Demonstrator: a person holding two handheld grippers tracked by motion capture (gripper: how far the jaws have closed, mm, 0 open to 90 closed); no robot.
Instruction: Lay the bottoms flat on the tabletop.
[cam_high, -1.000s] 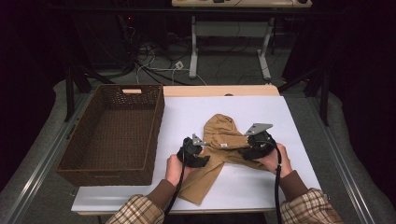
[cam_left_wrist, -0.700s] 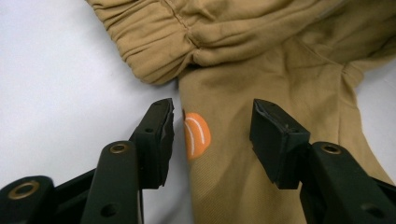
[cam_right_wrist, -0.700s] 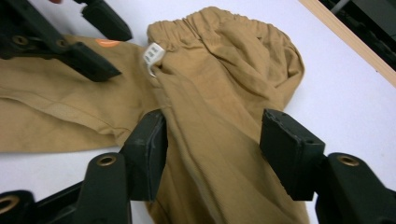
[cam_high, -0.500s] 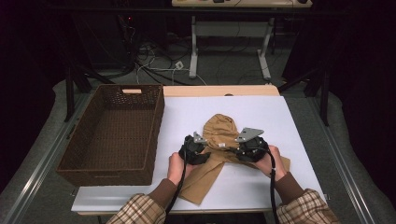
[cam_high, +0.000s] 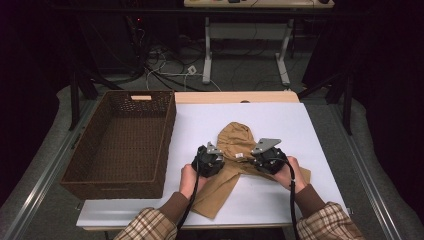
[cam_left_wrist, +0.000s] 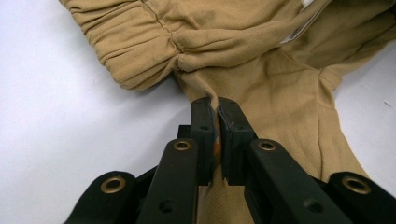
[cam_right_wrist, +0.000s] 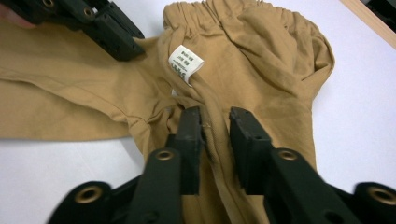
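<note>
A white table (cam_high: 300, 125) carries tan trousers (cam_high: 239, 142) and a brown wicker basket (cam_high: 120, 145). The trousers lie crumpled between the left gripper (cam_high: 214, 156) and the right gripper (cam_high: 259, 156), waistband bunched beyond both, one leg trailing back under the left gripper to the near edge. The basket sits well to the left of the left gripper, overhanging the table's left edge. A bare wooden strip (cam_high: 235, 97) borders the far side.
</note>
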